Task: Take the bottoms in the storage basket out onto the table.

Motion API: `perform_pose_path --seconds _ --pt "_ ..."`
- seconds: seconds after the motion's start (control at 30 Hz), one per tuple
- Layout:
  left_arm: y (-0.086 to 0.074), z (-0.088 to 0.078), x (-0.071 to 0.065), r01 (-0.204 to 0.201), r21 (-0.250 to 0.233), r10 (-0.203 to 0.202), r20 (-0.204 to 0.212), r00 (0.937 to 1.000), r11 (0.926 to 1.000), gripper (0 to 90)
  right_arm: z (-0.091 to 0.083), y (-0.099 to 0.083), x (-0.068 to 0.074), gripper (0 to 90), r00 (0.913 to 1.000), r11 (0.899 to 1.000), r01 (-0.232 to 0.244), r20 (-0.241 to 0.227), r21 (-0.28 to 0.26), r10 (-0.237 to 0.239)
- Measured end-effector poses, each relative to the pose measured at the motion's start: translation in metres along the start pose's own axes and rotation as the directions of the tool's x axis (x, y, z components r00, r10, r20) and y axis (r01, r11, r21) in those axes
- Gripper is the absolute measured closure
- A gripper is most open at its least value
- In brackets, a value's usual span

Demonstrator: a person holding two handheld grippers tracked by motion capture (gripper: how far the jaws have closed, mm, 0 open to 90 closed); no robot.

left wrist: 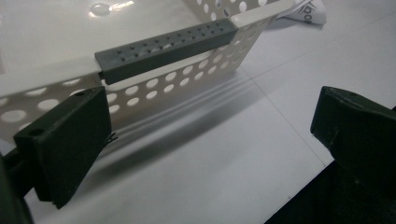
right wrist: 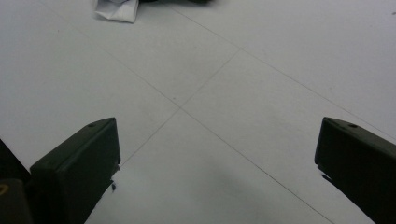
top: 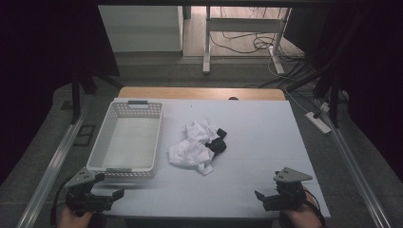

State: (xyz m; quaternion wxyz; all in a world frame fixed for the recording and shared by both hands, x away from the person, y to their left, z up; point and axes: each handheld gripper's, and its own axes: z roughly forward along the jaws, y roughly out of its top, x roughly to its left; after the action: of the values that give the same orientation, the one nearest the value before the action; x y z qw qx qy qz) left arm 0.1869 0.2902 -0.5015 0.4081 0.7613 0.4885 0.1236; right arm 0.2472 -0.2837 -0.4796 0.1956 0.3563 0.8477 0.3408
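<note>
High view: crumpled white-and-black cloth at table centre, right of white perforated basket. Left gripper at near-left corner, right gripper at near-right corner; both spread wide, empty.

The basket was white with round perforations and grey handles; the crumpled cloth was white with black patches; the bench was pale grey.

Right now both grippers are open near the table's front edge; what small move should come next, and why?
Probably bring the right gripper forward and left toward the crumpled white and black cloth. Its jaws stand wide apart with nothing between them, and the cloth lies loose mid-table, beside the empty white basket. The left gripper sits at the basket's near end.
</note>
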Motion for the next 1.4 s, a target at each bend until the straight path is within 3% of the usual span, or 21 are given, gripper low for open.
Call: perform_pose_path --seconds 0.43,0.93,1.4 --pt "-0.01 -0.007 0.007 0.033 0.002 -0.033 -0.028 0.9991 0.9994 0.0 -0.001 0.0 -0.001 0.8 1.0 1.0 -0.008 0.0 -0.005 0.008" --pt "-0.016 -0.013 0.01 0.038 0.022 -0.037 -0.034 0.9987 0.999 0.0 -0.001 0.0 -0.001 0.8 0.9998 1.0 -0.019 -0.001 -0.014 0.019" --pt "-0.019 -0.013 0.01 0.026 0.085 -0.023 -0.046 0.9987 0.996 0.4 -0.001 0.0 -0.001 0.8 0.9998 1.0 -0.019 0.0 -0.012 0.019"
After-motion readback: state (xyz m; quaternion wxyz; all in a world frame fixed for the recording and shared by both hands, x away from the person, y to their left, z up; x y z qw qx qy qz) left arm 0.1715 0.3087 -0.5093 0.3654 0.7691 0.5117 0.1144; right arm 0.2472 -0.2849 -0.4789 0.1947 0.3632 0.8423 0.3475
